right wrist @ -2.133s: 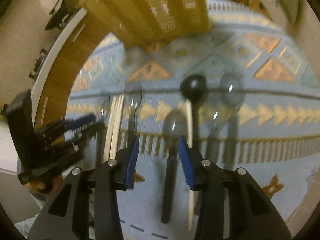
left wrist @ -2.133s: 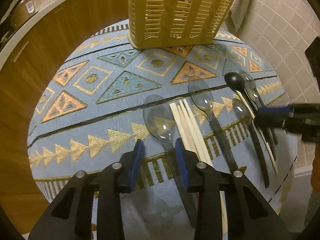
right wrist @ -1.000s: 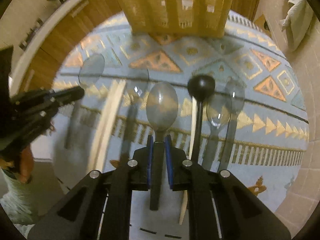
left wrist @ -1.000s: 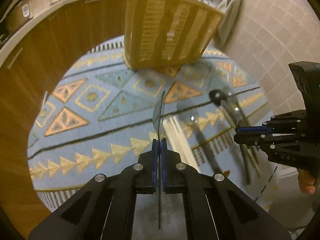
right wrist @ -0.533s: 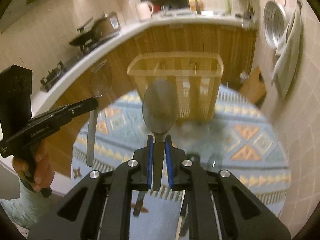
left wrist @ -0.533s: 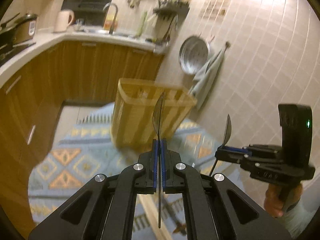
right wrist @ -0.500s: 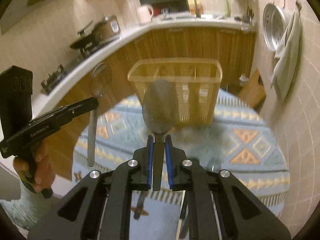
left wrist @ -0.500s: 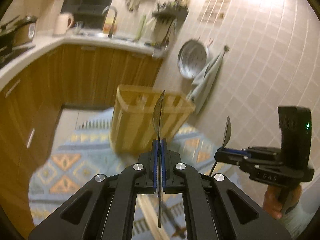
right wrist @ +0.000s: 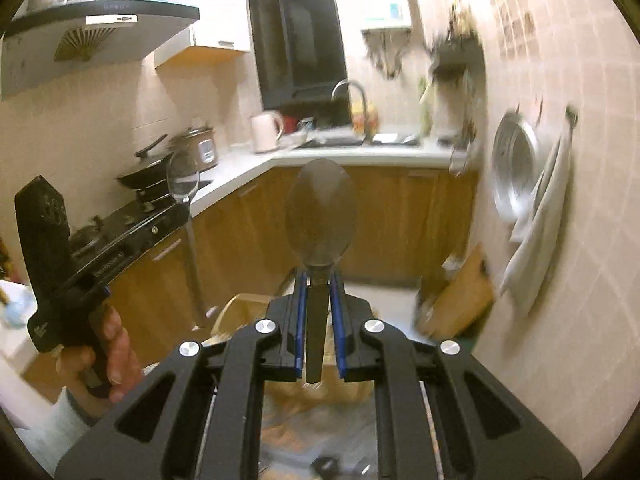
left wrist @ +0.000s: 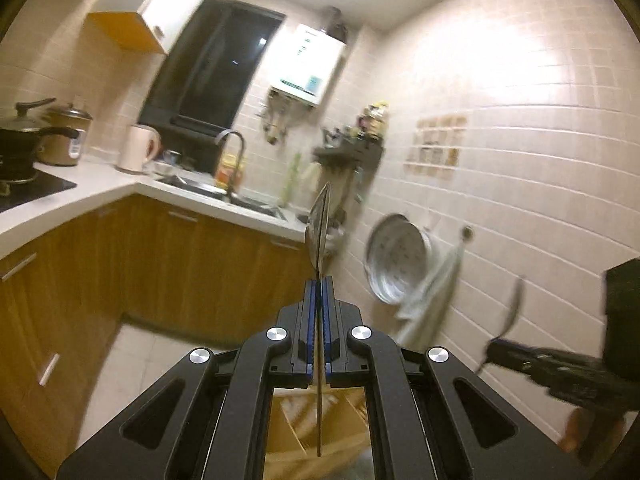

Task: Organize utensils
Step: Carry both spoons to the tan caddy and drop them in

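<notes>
Kitchen walls of pale tile fill both views, with wooden cabinets (left wrist: 192,264) under a white counter (right wrist: 360,154), a sink tap (left wrist: 236,152), a kettle (right wrist: 266,130) and a pan (left wrist: 396,258) hung beside a towel (right wrist: 540,216).

Left gripper (left wrist: 319,292) is clenched on a clear spoon (left wrist: 319,232), seen edge-on, bowl up and handle running down between the blue pads. From the right wrist view that same spoon faces the lens, held up in front of the stove (right wrist: 132,220), with a hand (right wrist: 108,352) around the gripper's grip.

Right gripper (right wrist: 319,284) is clamped on the dark neck of a grey spoon (right wrist: 322,216), bowl upright and facing the camera. In the left view it is blurred, at the right edge.

Low behind the fingers, a tan basket (right wrist: 244,308) shows partly, blurred. Both spoons are up in the air, above and apart from it.
</notes>
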